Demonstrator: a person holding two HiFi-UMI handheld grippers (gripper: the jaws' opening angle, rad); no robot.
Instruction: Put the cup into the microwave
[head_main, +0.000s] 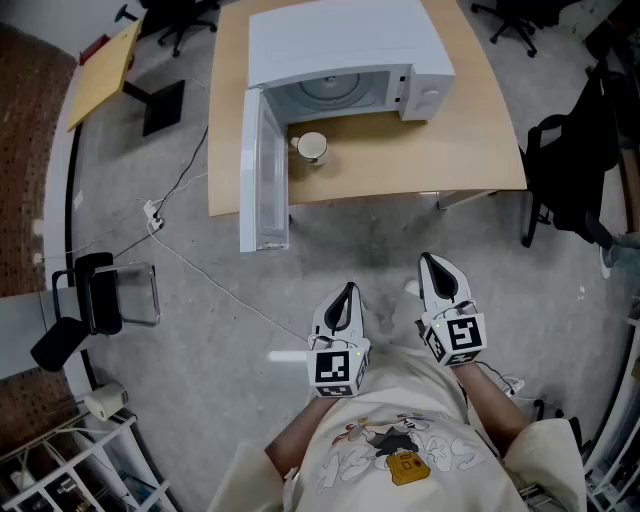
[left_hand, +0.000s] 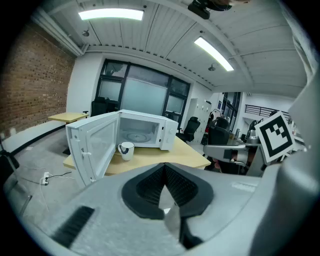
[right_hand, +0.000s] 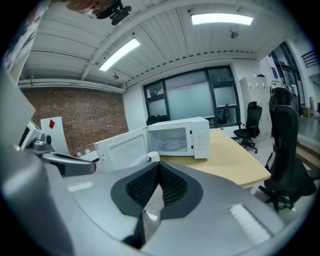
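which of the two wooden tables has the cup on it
The large table in the middle of the head view: the white cup stands on it before the open microwave. The smaller table lies off at upper left.

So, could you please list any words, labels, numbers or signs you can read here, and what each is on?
Nothing reads clearly.
On the shirt: printed letters, upside down and creased, unreadable.
On the left gripper and right gripper cubes: square markers, no words.
On the microwave panel: too small.
On the cup: a dark mark, illegible.

Bright ceiling strip lights (left_hand: 111, 14); fisheye edges dark, warped.
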